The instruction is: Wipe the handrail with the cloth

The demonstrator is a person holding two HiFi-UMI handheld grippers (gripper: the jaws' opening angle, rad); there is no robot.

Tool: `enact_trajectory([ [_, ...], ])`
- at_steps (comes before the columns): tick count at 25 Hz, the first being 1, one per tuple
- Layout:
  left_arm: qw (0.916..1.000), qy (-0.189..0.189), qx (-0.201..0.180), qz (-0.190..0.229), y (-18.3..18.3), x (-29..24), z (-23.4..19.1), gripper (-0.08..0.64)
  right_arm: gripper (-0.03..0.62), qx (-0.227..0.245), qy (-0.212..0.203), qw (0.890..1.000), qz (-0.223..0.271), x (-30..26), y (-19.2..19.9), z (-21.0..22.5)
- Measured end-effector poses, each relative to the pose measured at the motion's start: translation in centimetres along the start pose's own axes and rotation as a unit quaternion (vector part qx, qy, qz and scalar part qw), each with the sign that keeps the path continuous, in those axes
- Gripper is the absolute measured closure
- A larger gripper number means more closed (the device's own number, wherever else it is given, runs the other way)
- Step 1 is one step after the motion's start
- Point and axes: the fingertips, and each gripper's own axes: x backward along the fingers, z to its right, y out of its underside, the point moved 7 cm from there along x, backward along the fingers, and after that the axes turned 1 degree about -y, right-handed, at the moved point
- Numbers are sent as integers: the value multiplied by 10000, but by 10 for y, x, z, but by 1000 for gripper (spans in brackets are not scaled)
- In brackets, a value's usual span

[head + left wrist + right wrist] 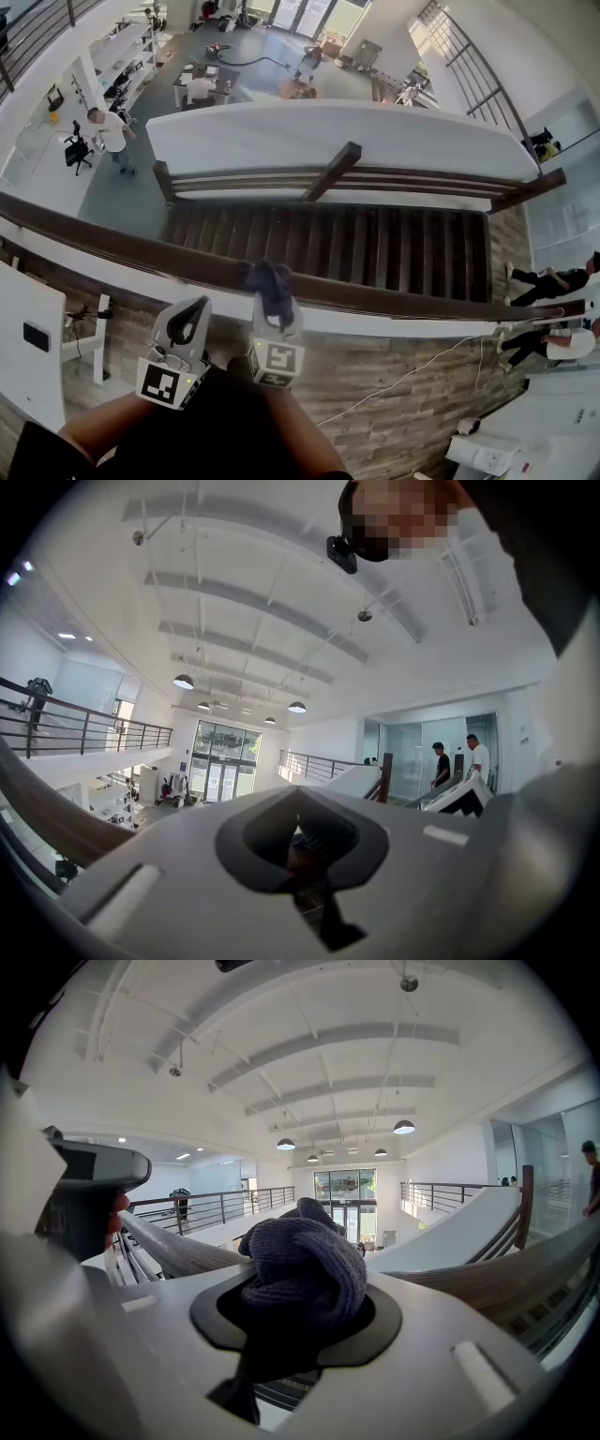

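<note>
A dark wooden handrail (394,292) runs across the head view from the left edge to the far right. A bunched dark blue-grey cloth (268,284) rests on top of the rail, and my right gripper (273,309) is shut on it from the near side. In the right gripper view the cloth (306,1258) fills the jaws, with the rail (173,1249) stretching away on both sides. My left gripper (194,309) hangs just below the rail, left of the cloth, shut and empty. In the left gripper view, that gripper (302,844) holds nothing.
Beyond the rail a dark staircase (356,246) drops to a lower floor, where a person (111,133) stands among desks. A white cabinet (28,342) stands at my left. A white cable (412,373) lies on the wood floor, and people (553,281) are at the right.
</note>
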Motion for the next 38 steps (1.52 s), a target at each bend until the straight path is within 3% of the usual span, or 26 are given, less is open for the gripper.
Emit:
enact_trajectory([
  [15,9997,233,-38,-55,3,-22,34,560,443,-59,59,10000,48,15,3,36],
  [21,9993,211,-162,-268,6,-32,46,560,443,38,19,10000,39,19,3,49],
  [25,9995,252,-127,-140,5,-39,56,560,443,32,-7,10000,54,19,3,59],
  [34,9996,44,-259,-138,5,-47,78,560,443,37,-129,9995,273,29,8,84],
  [38,9999,-70,-153,-33,5,-48,86,560,443,-17,-100,9995,286,32,9,99],
])
